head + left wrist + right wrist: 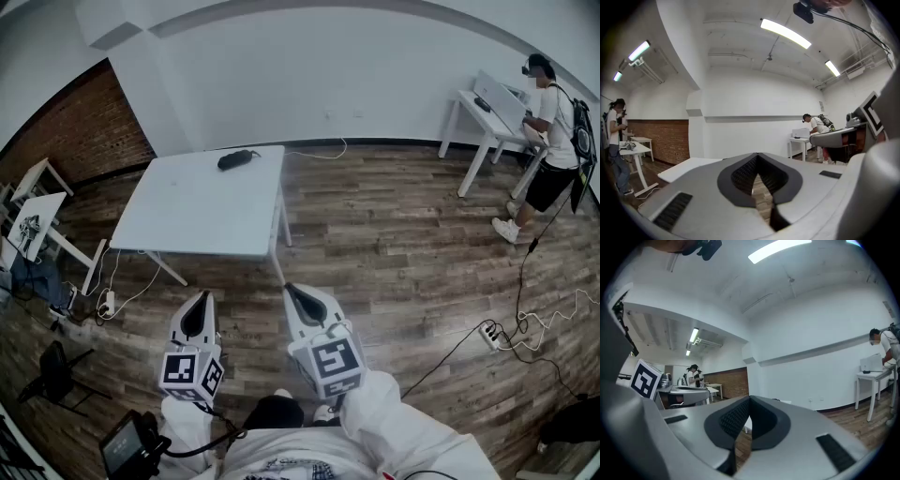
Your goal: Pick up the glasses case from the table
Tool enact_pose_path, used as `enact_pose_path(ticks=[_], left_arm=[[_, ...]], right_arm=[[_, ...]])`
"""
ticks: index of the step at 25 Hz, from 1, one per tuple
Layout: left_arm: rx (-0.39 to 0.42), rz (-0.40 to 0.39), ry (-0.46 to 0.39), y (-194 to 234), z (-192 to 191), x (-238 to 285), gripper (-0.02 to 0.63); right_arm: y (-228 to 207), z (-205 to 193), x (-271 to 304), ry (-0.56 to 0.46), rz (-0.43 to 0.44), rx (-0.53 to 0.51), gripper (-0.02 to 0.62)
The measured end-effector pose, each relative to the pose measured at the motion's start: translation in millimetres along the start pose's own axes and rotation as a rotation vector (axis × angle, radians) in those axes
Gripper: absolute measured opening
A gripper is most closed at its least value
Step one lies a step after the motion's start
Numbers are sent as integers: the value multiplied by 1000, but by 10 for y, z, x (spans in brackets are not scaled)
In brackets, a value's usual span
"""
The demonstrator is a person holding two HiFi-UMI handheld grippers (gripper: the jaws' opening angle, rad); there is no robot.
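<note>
Left gripper (200, 302): clenched tight on nothing, held low and close to the body, aimed roughly level across the wooden floor (394, 244). Right gripper (292, 292): likewise closed and empty, just beside the left, pointing the same way. Confirmed in both gripper views: ribbed pads (743, 172) pressed together at the tips, only floorboards visible through the slit below. Glasses case (237, 159): dark, oblong, lying flat on the white table (197, 216), near its far edge and toward the right-hand corner, well apart from both grippers. Off to the right and well away: another person (555, 117) at a second white desk (467, 97), no part of the job. Judged step: the very start, approach not yet made, case untouched. Next move, as a guess: calls for crossing the open stretch of floor to the table, then getting round it or reaching over to the far side, choosing one gripper, spreading its jaws wider than the short side of the case, lining them up across that side, lowering to just above the tabletop, then squeezing and lifting straight up. Worth watching: smooth rounded shell, likely to slip out of a shallow pinch near one end.
</note>
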State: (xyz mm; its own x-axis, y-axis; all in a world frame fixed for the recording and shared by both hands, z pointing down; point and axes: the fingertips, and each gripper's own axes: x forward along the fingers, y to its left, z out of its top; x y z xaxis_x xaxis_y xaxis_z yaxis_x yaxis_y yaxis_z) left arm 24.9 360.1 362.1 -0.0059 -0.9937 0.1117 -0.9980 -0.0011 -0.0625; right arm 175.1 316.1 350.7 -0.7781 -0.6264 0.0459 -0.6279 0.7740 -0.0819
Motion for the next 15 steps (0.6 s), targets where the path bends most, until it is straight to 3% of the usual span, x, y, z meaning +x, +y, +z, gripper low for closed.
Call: enact_pose_path(ticks=[4, 8, 15], left_arm=[[2, -2, -6, 186, -51, 361, 20], [5, -37, 1, 400, -183, 1039, 20], [19, -114, 13, 1151, -192, 2642, 20]], right_arm=[[-139, -59, 366, -3, -3, -13, -20], [-451, -144, 958, 18, -26, -18, -20], [-1128, -185, 2630, 54, -78, 10, -18]])
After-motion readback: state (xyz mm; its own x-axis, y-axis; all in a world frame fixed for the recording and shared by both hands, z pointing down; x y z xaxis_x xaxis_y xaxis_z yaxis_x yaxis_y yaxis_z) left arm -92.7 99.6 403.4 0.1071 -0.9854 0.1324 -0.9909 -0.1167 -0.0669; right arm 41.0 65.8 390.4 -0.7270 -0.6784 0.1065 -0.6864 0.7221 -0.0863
